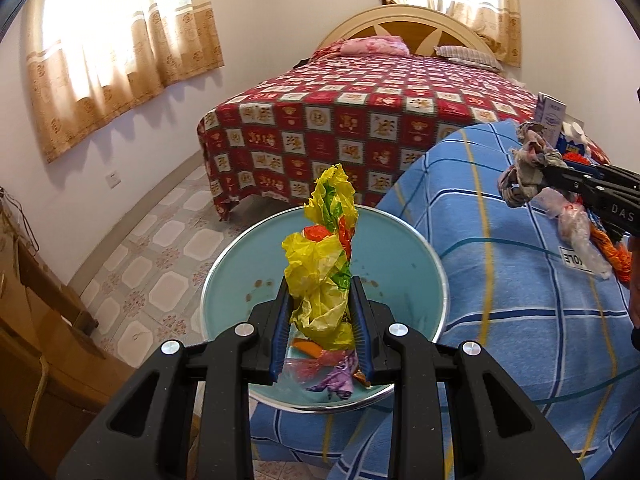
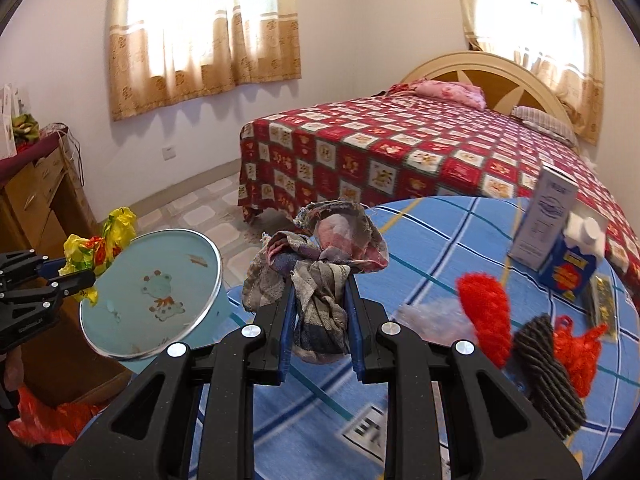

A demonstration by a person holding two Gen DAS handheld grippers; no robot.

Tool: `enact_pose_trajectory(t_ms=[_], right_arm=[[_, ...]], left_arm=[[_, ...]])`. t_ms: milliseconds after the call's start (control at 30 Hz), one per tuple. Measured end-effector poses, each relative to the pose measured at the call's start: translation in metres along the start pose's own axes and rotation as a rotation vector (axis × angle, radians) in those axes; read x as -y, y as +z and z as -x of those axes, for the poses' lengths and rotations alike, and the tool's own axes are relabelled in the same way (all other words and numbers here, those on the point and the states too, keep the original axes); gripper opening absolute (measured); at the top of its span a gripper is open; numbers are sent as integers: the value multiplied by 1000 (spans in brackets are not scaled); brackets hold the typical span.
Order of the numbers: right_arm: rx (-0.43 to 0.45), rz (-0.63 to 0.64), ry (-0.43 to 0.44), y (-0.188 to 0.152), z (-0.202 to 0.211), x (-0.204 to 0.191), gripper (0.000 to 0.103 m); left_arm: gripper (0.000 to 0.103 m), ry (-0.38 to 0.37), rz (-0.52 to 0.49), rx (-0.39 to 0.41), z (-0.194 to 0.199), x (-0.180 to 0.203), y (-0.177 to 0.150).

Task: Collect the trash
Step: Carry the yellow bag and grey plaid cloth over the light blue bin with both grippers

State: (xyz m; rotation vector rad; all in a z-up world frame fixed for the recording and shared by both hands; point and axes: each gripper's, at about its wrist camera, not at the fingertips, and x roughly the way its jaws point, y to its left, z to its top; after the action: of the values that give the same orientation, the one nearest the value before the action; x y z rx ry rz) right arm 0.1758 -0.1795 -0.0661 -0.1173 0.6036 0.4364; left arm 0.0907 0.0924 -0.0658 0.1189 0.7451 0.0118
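My left gripper [image 1: 320, 280] is shut on a crumpled yellow plastic bag [image 1: 320, 268] with red and green print, held above the open light-blue bin [image 1: 412, 256]. Small wrappers [image 1: 328, 368] lie in the bin's bottom. In the right wrist view the bag [image 2: 100, 244] hangs at the bin's [image 2: 160, 280] left rim. My right gripper [image 2: 320, 276] is shut on a wadded plaid rag [image 2: 320, 264], above the blue checked tablecloth [image 2: 420, 236]. The rag also shows in the left wrist view [image 1: 528, 168].
On the table lie a red pom-pom [image 2: 484, 312], a grey scrubber [image 2: 548, 372], red netting [image 2: 576, 352], clear plastic [image 2: 432, 316], a white carton [image 2: 544, 220] and a blue carton [image 2: 572, 264]. A bed with red quilt [image 2: 400, 152] stands behind. A wooden dresser [image 2: 40, 196] stands left.
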Motion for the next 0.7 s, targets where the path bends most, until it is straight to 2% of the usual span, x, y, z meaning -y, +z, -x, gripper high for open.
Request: enact_pose_trajectory(t_ms=[700], right_arm=[[-33, 86, 63, 9, -40, -42, 24]], left_arm=[[29, 93, 55, -20, 2, -37, -7]])
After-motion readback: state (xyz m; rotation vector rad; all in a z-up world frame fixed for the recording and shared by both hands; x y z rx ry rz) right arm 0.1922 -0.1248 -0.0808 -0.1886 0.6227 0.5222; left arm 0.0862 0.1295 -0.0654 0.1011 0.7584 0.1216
